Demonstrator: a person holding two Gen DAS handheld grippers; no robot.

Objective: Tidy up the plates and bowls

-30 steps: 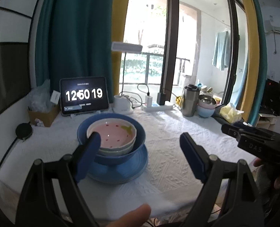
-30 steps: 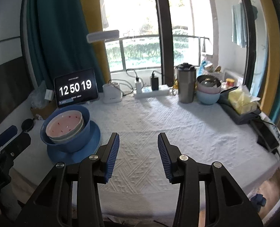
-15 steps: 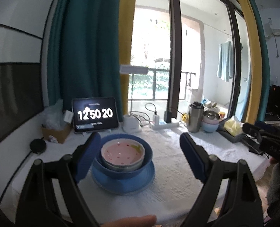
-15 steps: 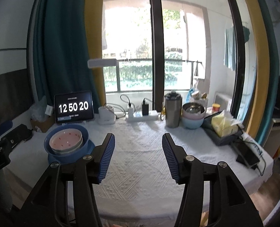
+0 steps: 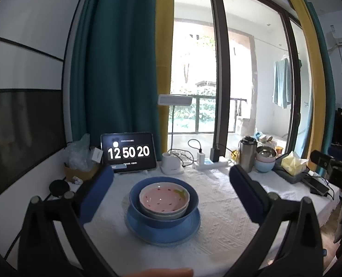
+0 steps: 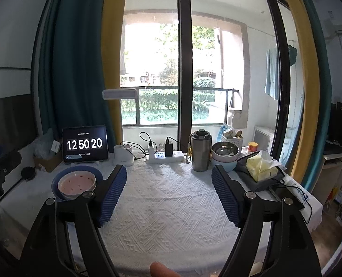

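1. Pink bowl [image 5: 164, 198] nested in a blue bowl [image 5: 134, 196], which stands on a blue plate [image 5: 162, 233] at the table's left.
2. Behind: tablet clock [image 5: 128, 153], steel tumbler [image 6: 201, 153], tissue box [image 6: 261, 168].
3. Textured white tablecloth [image 6: 168, 198].
4. Left gripper [image 5: 171, 189] and right gripper [image 6: 169, 194] are opening, nothing between the jaws.

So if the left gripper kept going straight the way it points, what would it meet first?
Probably the pink speckled bowl nested in the dark blue bowl on the blue plate. The left gripper, jaws opening and empty, frames that stack, though depth is unclear.
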